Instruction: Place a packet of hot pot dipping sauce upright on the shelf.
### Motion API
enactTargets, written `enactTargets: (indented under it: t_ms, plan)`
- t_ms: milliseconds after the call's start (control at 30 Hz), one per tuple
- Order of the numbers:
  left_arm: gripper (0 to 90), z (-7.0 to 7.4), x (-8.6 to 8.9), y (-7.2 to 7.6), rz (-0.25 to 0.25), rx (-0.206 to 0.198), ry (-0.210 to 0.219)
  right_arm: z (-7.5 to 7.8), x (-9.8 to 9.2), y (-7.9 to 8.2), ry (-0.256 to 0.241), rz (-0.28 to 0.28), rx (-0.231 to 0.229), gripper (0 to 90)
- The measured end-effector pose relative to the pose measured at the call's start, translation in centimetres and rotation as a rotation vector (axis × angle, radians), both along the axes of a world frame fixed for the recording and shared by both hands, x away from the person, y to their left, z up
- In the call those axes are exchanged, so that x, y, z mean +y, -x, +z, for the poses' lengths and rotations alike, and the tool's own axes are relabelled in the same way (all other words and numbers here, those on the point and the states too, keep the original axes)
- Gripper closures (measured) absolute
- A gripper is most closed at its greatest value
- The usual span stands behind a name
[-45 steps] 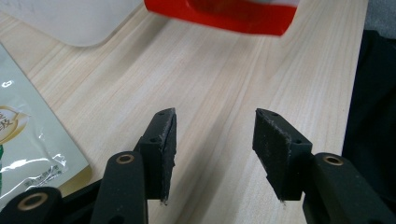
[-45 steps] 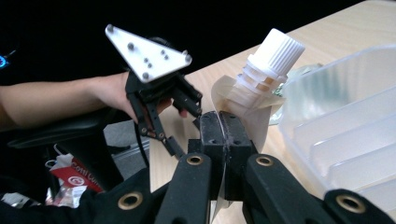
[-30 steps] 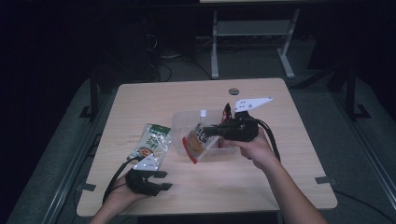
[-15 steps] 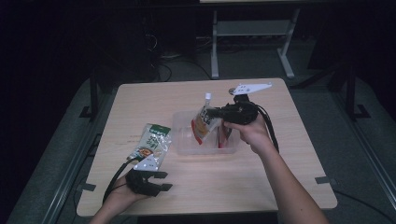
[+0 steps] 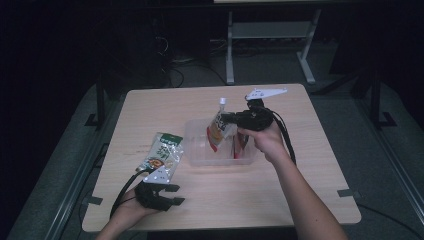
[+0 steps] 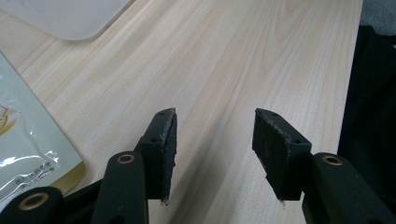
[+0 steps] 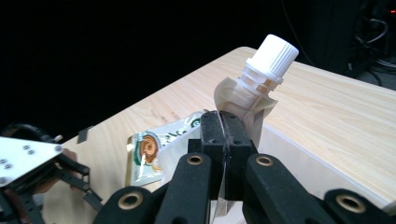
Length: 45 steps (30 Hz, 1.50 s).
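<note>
My right gripper (image 5: 226,118) is shut on a spouted pouch (image 5: 219,129) with a white cap (image 7: 273,53), just below the spout. It holds the pouch upright over a clear plastic tub (image 5: 197,150) at the table's middle. In the right gripper view the jaws (image 7: 220,116) pinch the pouch's (image 7: 236,95) neck. A green and white flat pouch (image 5: 163,154) lies on the table left of the tub. My left gripper (image 5: 176,194) rests near the front edge just below that pouch, open, with nothing between its jaws (image 6: 215,123).
Another packet with red print (image 5: 240,145) stands inside the tub's right end. The tub's corner (image 6: 70,16) and the flat pouch's edge (image 6: 28,144) show in the left gripper view. Bare wood table (image 5: 310,170) lies right of the tub and behind it.
My right gripper has risen and moved a little away from me, lifting the spouted pouch from low in the tub to upright above it. The left gripper has stayed put.
</note>
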<state>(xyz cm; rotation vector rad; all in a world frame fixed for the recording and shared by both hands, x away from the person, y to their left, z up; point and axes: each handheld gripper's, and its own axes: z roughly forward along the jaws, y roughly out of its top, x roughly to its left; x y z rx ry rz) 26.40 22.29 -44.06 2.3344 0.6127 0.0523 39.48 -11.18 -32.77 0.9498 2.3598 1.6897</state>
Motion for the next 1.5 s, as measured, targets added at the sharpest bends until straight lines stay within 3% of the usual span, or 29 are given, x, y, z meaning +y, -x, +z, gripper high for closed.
enactTargets:
  t_ms: [233, 667, 1167, 1300, 1333, 1500]
  plan:
    - [49.6, 0.0, 0.0, 0.0, 0.003, 0.001, 0.001, 0.2, -0.5, -0.1, 0.003, -0.020, 0.002, 89.6]
    - [49.6, -0.1, -0.1, 0.0, 0.003, 0.005, 0.001, -0.1, -0.5, 0.1, 0.059, -0.048, -0.001, 89.5]
    - [49.6, -0.3, -0.4, -0.1, -0.010, 0.012, -0.012, -0.4, -0.1, 0.3, 0.045, -0.034, 0.013, 88.8]
    - [49.6, -0.3, -0.4, 0.0, -0.009, 0.013, -0.010, -0.5, 0.3, 0.4, 0.071, -0.037, 0.015, 88.7]
    - [49.5, -0.2, -0.3, 0.0, -0.008, 0.016, -0.010, -1.0, 0.8, 0.2, 0.101, -0.036, 0.032, 88.7]
    - [49.6, -0.2, -0.1, -0.1, -0.009, 0.014, -0.012, -1.7, 1.6, 0.2, 0.113, -0.025, 0.043, 88.7]
